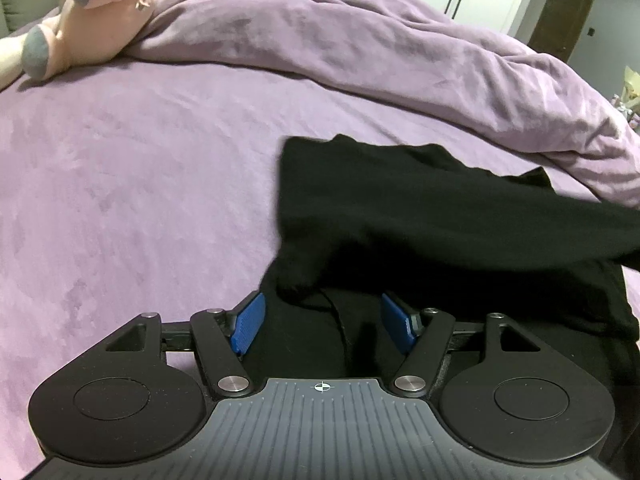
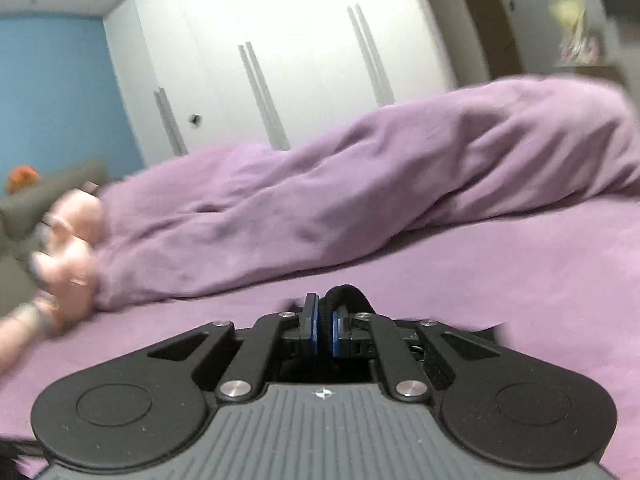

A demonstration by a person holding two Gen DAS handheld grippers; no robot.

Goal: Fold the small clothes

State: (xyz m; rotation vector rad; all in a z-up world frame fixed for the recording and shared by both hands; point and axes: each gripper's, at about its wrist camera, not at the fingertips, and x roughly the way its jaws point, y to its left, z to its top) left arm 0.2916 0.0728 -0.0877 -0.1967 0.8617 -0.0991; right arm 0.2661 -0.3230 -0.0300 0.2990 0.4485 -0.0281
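Toy [image 1: 92, 20]: a pink plush with grey feet lay at the far left of the bed, against the bunched duvet; in the right wrist view it showed blurred at the left edge [image 2: 68, 264].
Sheet [image 1: 120, 200]: purple, it covered the bed and lay flat under everything else.
Duvet [image 1: 360, 40]: purple, it was heaped in a long ridge across the far side of the bed, running from the toy toward the right.
Left gripper [image 1: 322, 320]: its jaws stood wide apart, with the blue pads [image 1: 250, 322] on either side of black cloth that lay between them; neither pad was pressed on the cloth, so it held nothing.
Garment [image 1: 420, 220]: black, it lay on the sheet right of centre, just ahead of the left gripper and reaching back between its jaws. A blurred fold of it hung lifted above the rest and stretched off to the right edge.
Right gripper [image 2: 325, 328]: its jaws were nearly closed, pinching a black strip of the garment [image 2: 346, 298] that looped up just beyond the pads.
Wardrobe [image 2: 280, 60]: white doors with long handles stood behind the bed, beside a blue wall [image 2: 52, 92] at the left.
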